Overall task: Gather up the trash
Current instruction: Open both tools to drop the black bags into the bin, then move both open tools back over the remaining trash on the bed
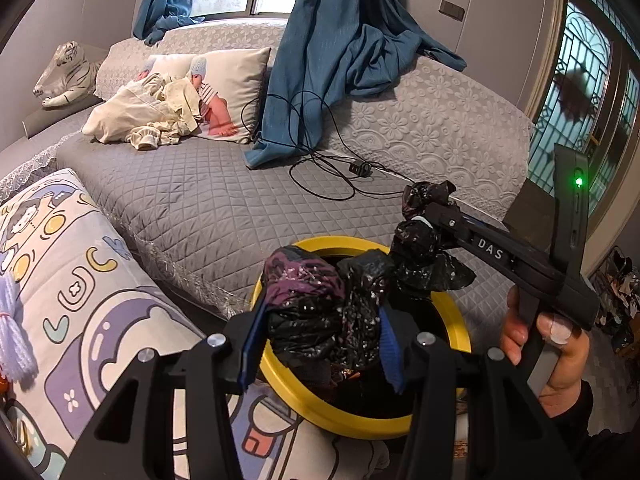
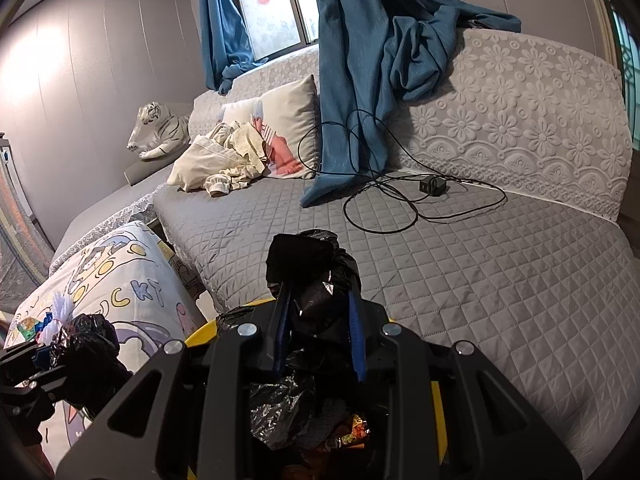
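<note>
A yellow-rimmed trash bin [image 1: 456, 320] lined with a black trash bag [image 1: 312, 320] stands in front of the grey sofa. My left gripper [image 1: 320, 344] is shut on a bunched part of the bag's edge above the bin. My right gripper [image 2: 320, 332] is shut on another bunched part of the bag [image 2: 312, 264]; it also shows in the left wrist view [image 1: 424, 216], to the right over the bin. In the right wrist view the bin's rim [image 2: 200, 332] shows, with colourful wrappers [image 2: 352, 428] inside the bag, and the left gripper [image 2: 48, 356] shows at the lower left holding black plastic.
The quilted grey sofa [image 1: 208, 200] carries a black cable with charger [image 1: 360, 169], a cream cloth pile [image 1: 148, 116], a photo pillow [image 1: 236, 80], a toy tiger [image 1: 68, 76] and hanging blue curtains [image 1: 332, 60]. A cartoon-print cushion [image 1: 80, 280] lies left of the bin.
</note>
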### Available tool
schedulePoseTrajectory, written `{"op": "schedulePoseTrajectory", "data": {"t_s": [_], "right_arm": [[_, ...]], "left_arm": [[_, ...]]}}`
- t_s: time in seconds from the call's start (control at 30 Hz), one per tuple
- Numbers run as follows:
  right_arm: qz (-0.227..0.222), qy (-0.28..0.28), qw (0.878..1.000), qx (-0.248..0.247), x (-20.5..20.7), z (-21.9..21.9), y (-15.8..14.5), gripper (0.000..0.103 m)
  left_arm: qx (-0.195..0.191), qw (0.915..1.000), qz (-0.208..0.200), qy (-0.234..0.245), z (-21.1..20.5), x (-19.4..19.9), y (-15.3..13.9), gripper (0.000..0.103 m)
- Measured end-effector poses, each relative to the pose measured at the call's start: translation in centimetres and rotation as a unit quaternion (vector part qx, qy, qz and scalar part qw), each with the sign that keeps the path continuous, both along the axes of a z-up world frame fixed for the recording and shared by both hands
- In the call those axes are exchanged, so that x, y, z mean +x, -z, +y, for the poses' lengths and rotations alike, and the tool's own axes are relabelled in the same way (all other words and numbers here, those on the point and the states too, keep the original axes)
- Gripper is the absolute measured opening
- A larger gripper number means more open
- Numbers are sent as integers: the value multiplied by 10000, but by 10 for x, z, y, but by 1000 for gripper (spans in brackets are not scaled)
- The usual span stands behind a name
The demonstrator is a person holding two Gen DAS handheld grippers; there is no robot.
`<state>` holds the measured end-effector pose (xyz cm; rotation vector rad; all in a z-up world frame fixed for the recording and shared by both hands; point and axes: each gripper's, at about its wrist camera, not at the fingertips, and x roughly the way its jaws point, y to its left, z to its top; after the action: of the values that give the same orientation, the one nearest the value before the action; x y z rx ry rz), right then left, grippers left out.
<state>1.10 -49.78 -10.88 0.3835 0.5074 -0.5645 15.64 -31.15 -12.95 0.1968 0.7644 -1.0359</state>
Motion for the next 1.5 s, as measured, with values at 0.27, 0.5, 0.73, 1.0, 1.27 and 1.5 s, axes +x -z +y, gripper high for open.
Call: {"op": "schedulePoseTrajectory", "data": {"t_s": [0.27,0.5,0.73,1.0,1.27,1.5], "right_arm": [[99,71,9999,46,3,-6,7,24],[178,133,9997,123,5,-11,13,24],[139,224,9994,240,2,-16,15,31],[82,340,9989,326,-4,-22,15,39],[-19,392,9986,357,-9,-24,9,43],[-181,126,9992,319,-4,-7,-6,44]], "left_arm": [[137,9997,213,66,-17,-2,16,46],[157,9993,276,204,-24,-8,21,47],[156,9989,398,198,-26,-8,22,52],[13,9986,516,110,-21,-2,22,71],[-109,9985,530,17,-11,3,18,74],[-273,9982,363,-399,22,25,1,74]]}}
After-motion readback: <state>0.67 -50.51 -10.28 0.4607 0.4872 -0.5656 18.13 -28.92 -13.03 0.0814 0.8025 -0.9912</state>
